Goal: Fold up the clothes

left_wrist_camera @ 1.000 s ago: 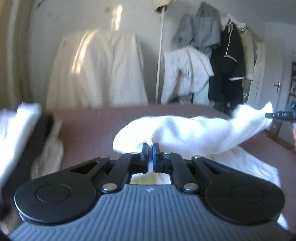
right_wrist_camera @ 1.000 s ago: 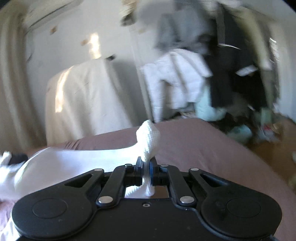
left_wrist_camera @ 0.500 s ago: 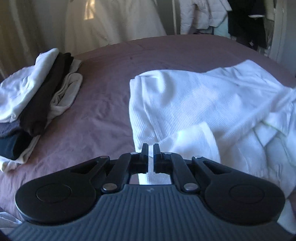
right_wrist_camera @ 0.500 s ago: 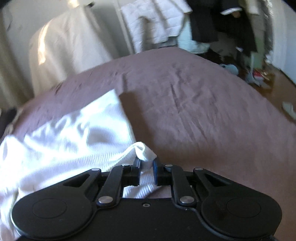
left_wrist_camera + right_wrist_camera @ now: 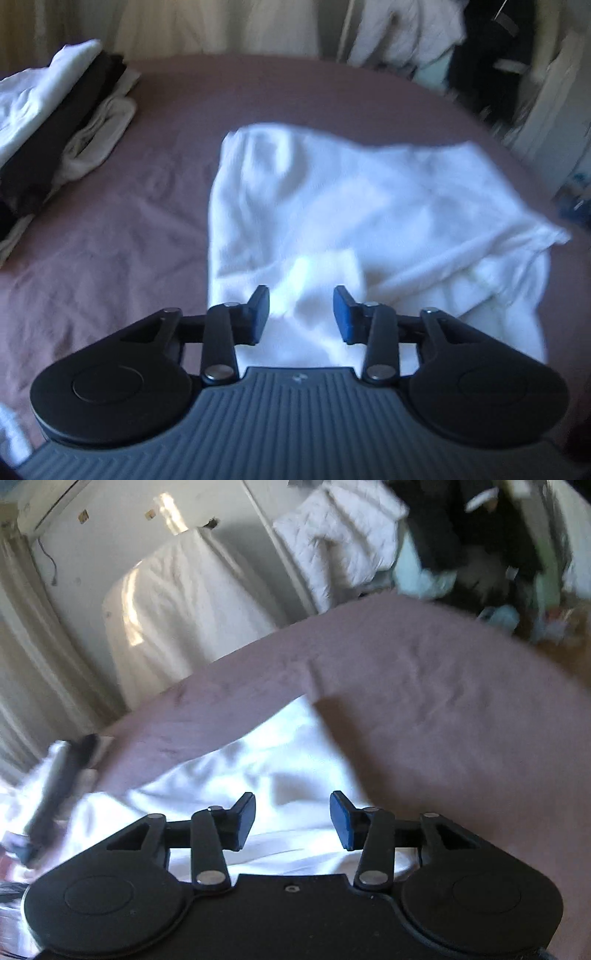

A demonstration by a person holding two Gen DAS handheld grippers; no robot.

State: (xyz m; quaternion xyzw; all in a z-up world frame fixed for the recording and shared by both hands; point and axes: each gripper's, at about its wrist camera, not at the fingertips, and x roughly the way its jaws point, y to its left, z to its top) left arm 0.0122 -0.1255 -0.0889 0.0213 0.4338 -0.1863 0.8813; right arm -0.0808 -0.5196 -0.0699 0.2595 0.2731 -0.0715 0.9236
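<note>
With jaws spread wide, left tool point(image 5: 300, 308) and right tool point(image 5: 291, 819) both hover over white garment point(image 5: 351, 206), gripping nothing. Lies rumpled, partly folded, on mauve bed point(image 5: 110, 229). Stack of folded clothes point(image 5: 55, 107) off to left, well apart.

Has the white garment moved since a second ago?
Yes. The white garment has dropped from being held above the bed to lying on it, and both grippers have opened.

White ribbed cloth garment point(image 5: 354, 206) lies on matt mauve bedsheet point(image 5: 110, 229).
</note>
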